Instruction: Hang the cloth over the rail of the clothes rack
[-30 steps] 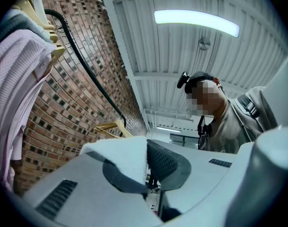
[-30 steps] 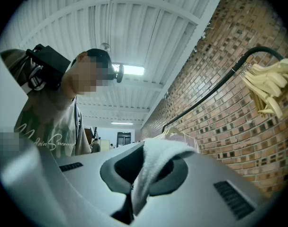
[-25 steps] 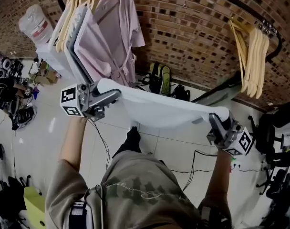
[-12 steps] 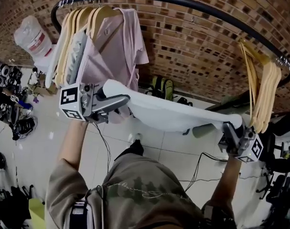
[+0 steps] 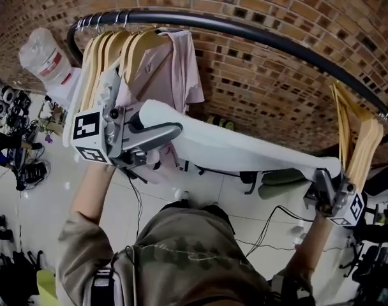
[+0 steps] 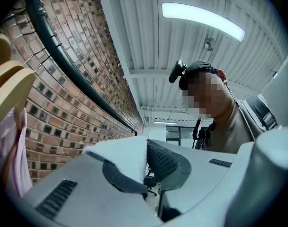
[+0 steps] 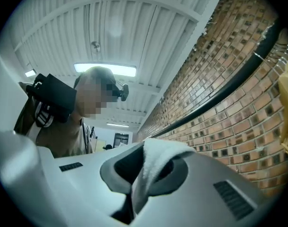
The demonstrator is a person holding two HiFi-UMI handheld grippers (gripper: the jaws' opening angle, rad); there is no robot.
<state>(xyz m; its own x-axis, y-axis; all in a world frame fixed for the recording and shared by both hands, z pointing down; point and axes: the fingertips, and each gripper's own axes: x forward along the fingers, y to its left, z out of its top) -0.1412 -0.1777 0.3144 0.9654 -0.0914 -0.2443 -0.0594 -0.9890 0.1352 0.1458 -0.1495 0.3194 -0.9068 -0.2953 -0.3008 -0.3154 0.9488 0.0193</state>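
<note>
Below the black rail [image 5: 264, 37] of the clothes rack, the white cloth [image 5: 245, 148] is stretching in a long band between the two claws, hanging clear of the rail and not touching it. The left claw [image 5: 173, 131] is clamping one end of the cloth under the rail's left bend, its jaws pressed together with the fabric's edge pinched between them. The right claw [image 5: 322, 176] is gripping the other end under the rail's right stretch, its jaws likewise closed tight on a bunched fold of the cloth. Both claws are pointing toward the brick wall [image 5: 277, 88] behind the rail, tilting a little upward. A row of wooden hangers [image 5: 114, 46] is hanging from the rail's left end, just above the left claw. A pink garment [image 5: 184, 69] is draping from one of them, right behind the cloth's left end. A second bunch of bare hangers [image 5: 357, 139] is hanging from the rail's right end, just beside the right claw. The person's left forearm [image 5: 92, 193] and right forearm [image 5: 312, 241] are reaching up toward the rail from below, one behind each claw.
</note>
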